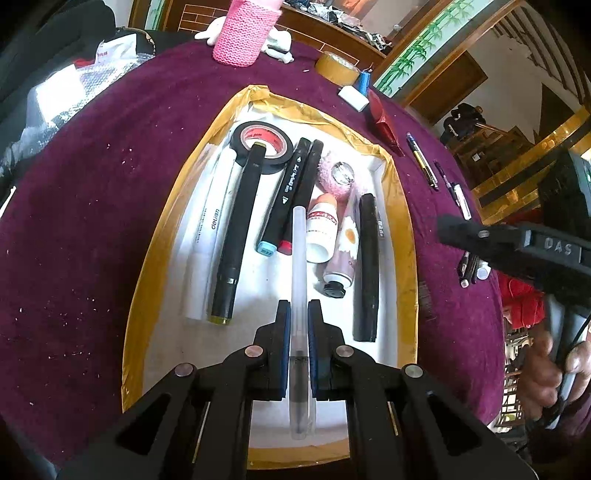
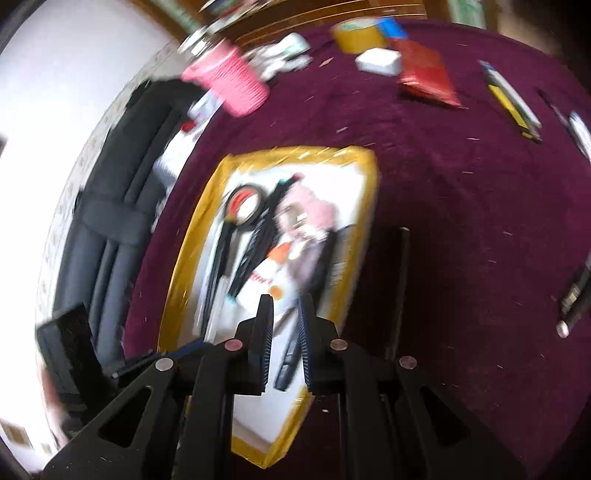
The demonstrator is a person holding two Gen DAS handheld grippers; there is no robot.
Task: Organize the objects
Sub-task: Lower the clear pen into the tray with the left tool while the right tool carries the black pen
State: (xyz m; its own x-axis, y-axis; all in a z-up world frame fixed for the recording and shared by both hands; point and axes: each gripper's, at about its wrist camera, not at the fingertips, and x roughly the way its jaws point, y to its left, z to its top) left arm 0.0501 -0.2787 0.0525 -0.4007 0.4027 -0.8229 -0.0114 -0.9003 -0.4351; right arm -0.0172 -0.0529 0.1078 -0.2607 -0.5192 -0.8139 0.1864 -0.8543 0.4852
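Left gripper (image 1: 298, 306) held low over the near end of the tray (image 1: 400, 221), pointing along its length. Its fingers (image 1: 282, 325) are nearly closed, pinching a translucent pen (image 1: 298, 280) between blue ribbed pads; the pen's slim frosted barrel runs forward from the grip above the tray's white floor, with a darker section behind the pads.

The tray is a shallow white box edged in glossy yellow-brown tape, resting on a table (image 1: 92, 206) covered in dark purple napped cloth flecked with pale specks. Inside lie a roll of black tape (image 1: 263, 146) with a red core, a long black marker (image 1: 238, 236) whose tip rests on the roll, two crossed black markers (image 1: 291, 192) with blue and red caps, a white tube (image 1: 210, 229), a small white bottle (image 1: 322, 232), a pink fluffy item (image 1: 338, 175), a daisy-printed tube (image 1: 345, 243) and a flat black marker (image 1: 367, 266) near the right wall.

The left wrist view alone shows the right gripper from the side, well right of the tray, and loose pens (image 1: 423, 162) on the cloth beyond it. A pink knitted cup (image 1: 243, 31) and a brown tape roll (image 1: 337, 67) stand at the far edge.

The right wrist view is motion-blurred. Right gripper (image 2: 286, 306) hovers over the tray's near right corner, tilted; its fingers (image 2: 264, 325) stand slightly apart with nothing gripped between them.
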